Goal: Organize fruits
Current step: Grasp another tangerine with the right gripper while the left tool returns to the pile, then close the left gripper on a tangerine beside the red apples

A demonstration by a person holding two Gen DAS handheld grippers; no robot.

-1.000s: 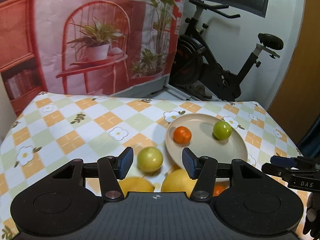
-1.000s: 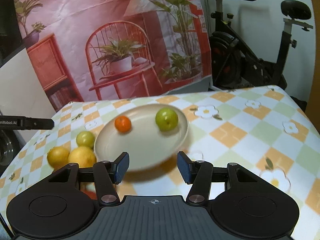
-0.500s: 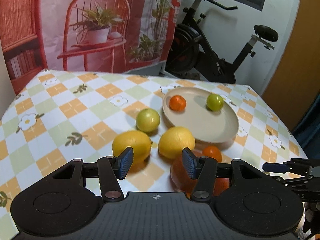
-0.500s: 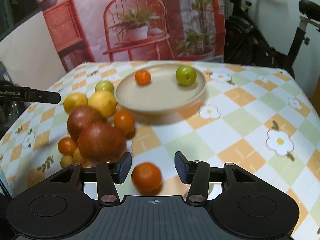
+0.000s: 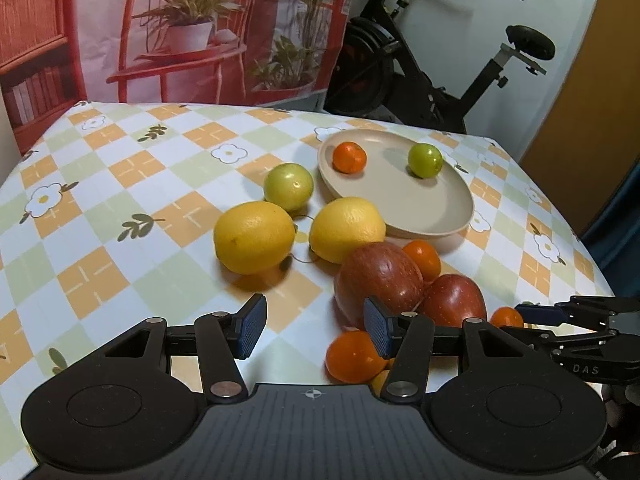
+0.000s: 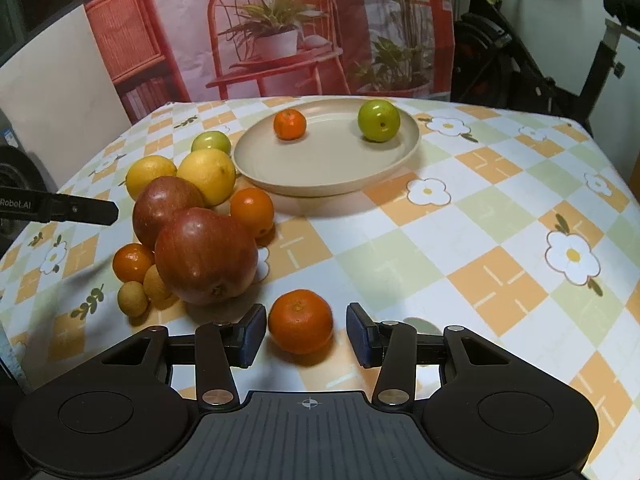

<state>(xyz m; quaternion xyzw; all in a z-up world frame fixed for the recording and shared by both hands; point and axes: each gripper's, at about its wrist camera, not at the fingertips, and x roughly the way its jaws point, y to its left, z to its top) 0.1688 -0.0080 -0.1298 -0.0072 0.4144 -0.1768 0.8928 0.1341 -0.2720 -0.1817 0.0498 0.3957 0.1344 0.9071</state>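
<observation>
The right tool's point(image 6: 306, 334) jaws are closing around a mandarin point(image 6: 300, 321), not yet touching.

My left gripper point(image 5: 312, 330) was matte black, with a ribbed plate at six o'clock bearing a small white crosshair. Two round discs flanked it at seven and five o'clock. Its fingers point(image 5: 251, 330) wore blue textured pads, and silver screws capped the black linkage bars. My right gripper point(image 6: 306, 334) was built the same. White lettering, partly cut off, marked each tool's side.
</observation>
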